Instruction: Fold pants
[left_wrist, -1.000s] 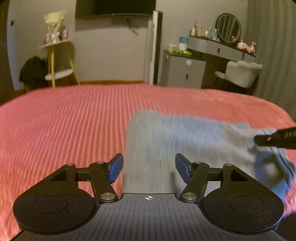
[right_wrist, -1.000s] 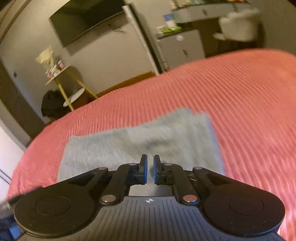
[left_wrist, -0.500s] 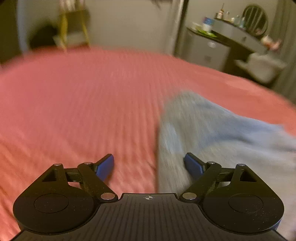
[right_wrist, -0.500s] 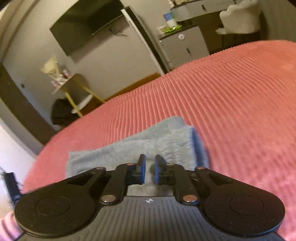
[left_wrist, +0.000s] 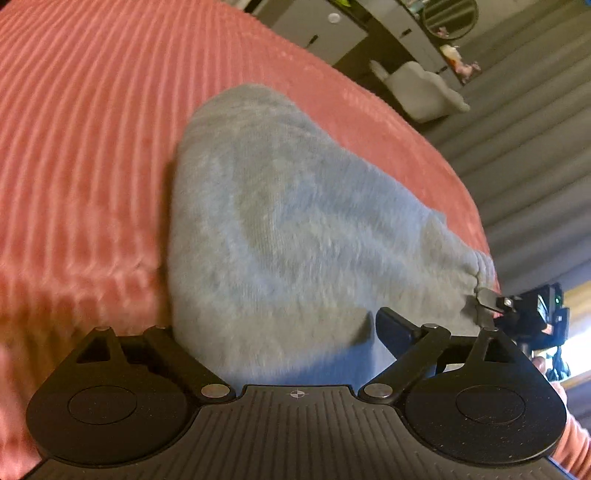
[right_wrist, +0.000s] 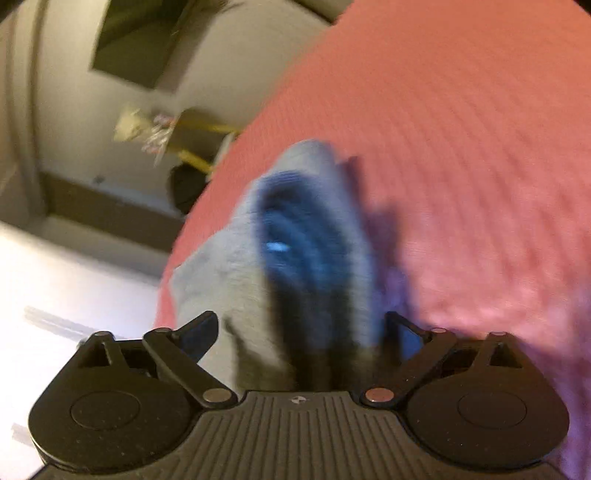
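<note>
Grey pants (left_wrist: 295, 221), folded into a thick bundle, lie on a bed covered by a ribbed coral-red bedspread (left_wrist: 85, 147), close under both hand-held grippers. The left gripper (left_wrist: 280, 332) is tilted sharply and held low at the near edge of the bundle, its jaws spread wide with the grey fabric bulging up between them; its left finger is hidden behind the cloth and only the blue pad of the right fingertip (left_wrist: 393, 328) shows. At the bundle's far corner in the left wrist view, the right gripper (right_wrist: 301, 332) appears as a dark shape touching the cloth. Its own view is blurred, yet its jaws stand wide apart astride the pants (right_wrist: 236, 266), with a dark blue fold showing in the grey.

Half a second ago the right gripper's jaws were nearly pressed together over the fabric; they have since opened. The left gripper has dropped closer and rolled over. A vanity with a round mirror (left_wrist: 448, 16) and a pale chair (left_wrist: 417, 92) stand beyond the bed.
</note>
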